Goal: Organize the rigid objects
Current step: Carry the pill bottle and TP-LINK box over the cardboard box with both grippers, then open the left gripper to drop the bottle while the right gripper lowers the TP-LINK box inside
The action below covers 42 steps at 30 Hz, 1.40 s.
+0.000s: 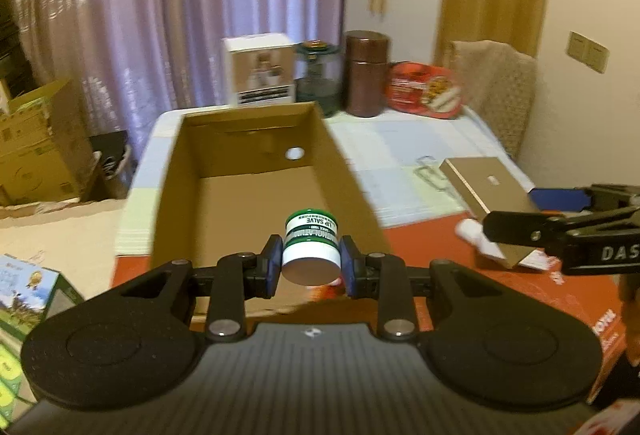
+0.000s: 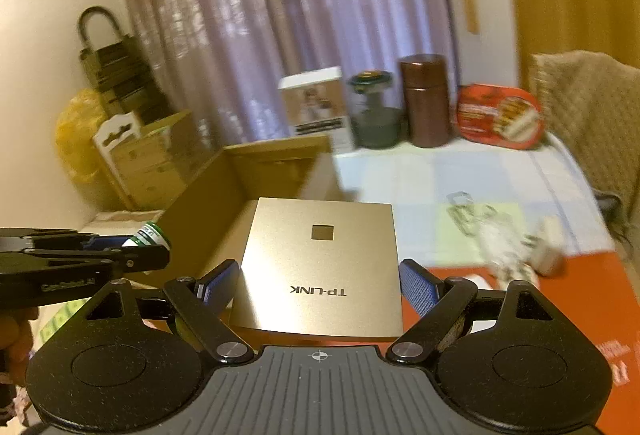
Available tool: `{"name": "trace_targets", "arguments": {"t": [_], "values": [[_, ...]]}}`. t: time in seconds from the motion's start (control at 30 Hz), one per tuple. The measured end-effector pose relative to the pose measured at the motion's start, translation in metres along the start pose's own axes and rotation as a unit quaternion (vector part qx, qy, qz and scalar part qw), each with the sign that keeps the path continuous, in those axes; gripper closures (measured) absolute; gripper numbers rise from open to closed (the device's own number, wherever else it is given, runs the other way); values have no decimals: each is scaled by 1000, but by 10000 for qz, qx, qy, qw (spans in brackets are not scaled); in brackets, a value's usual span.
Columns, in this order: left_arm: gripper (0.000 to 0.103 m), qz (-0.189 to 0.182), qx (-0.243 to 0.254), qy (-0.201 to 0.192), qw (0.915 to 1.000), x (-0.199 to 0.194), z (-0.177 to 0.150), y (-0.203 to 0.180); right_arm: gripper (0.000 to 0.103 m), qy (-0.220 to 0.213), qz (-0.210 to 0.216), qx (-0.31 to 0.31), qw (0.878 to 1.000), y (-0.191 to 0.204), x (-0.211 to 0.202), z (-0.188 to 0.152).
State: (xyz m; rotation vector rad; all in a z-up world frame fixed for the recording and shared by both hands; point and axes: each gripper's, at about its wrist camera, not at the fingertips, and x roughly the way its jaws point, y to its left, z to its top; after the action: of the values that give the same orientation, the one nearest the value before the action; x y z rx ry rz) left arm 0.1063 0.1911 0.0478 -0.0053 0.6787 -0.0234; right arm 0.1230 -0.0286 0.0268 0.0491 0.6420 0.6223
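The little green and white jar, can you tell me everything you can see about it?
The little jar is round, with a green top band, a white ribbed bottom part and a label reading LIP SALVE, seen upside down. It looks like plastic. It lies tipped on its side, its flat white end facing the camera, pinched between the left gripper's blue fingers. It is held up over the open cardboard box.

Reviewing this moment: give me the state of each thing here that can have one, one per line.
left gripper: shut on the lip salve jar.
lip salve jar: lid on, held above the near end of the box.
right gripper: wide, shut on the gold TP-LINK box.
gold TP-LINK box: closed, lifted, tilted.
cardboard box: open, nothing visible inside.
brown canister: upright, lid on.
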Motion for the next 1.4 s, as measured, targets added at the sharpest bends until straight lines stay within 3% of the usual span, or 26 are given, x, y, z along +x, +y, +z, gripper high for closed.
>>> {"name": "trace_targets", "arguments": {"t": [0.23, 0.6, 1.3, 1.4], "values": [[78, 243, -24, 121, 9996, 17, 4, 37, 20, 238, 201, -346, 9989, 30, 44, 16], [78, 269, -92, 234, 9993, 50, 5, 63, 20, 518, 313, -543, 9967, 46, 96, 21], [77, 293, -114, 340, 9989, 93, 8, 77, 20, 654, 229, -460, 9965, 35, 128, 24], [72, 378, -170, 227, 9989, 93, 10, 79, 20, 652, 225, -431, 9967, 34, 129, 25]]}}
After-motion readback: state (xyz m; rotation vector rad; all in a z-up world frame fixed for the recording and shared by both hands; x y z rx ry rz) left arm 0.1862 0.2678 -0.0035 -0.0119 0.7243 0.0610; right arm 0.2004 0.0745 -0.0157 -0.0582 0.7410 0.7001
